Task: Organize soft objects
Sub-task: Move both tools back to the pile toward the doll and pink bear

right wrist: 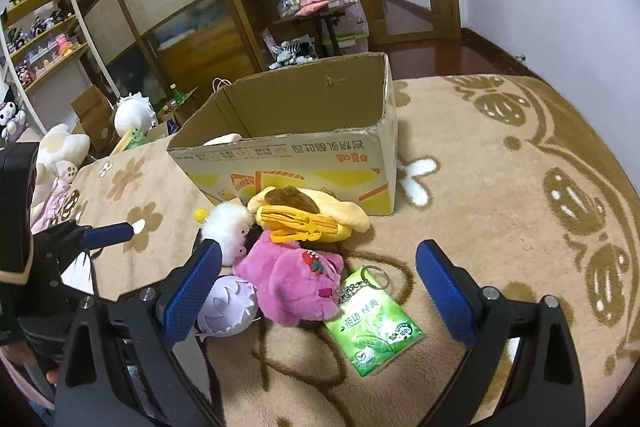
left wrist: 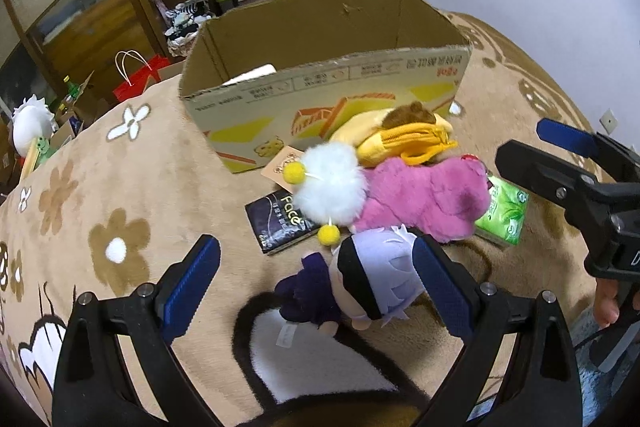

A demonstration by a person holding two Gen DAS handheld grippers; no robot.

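A pile of soft toys lies on the tan flowered blanket [left wrist: 120,187] in front of an open cardboard box [left wrist: 320,95] [right wrist: 296,155]. It holds a white fluffy plush [left wrist: 332,183] [right wrist: 228,227], a pink plush [left wrist: 424,195] [right wrist: 292,279] and a yellow plush with an orange pouch [left wrist: 400,139] [right wrist: 308,215]. A lilac-haired doll [left wrist: 372,275] [right wrist: 228,307] with a black blindfold lies between the fingers of my open left gripper [left wrist: 316,267]. My right gripper [right wrist: 320,283] is open, low over the pink plush and a green tissue pack [right wrist: 372,323] [left wrist: 504,211].
A black pack marked "Face" [left wrist: 276,223] lies under the white plush. Something pale [right wrist: 224,139] sits inside the box. The blanket's edge drops off at the left, where a red bag [left wrist: 136,79], more plush toys [right wrist: 60,147] and shelves [right wrist: 44,27] stand.
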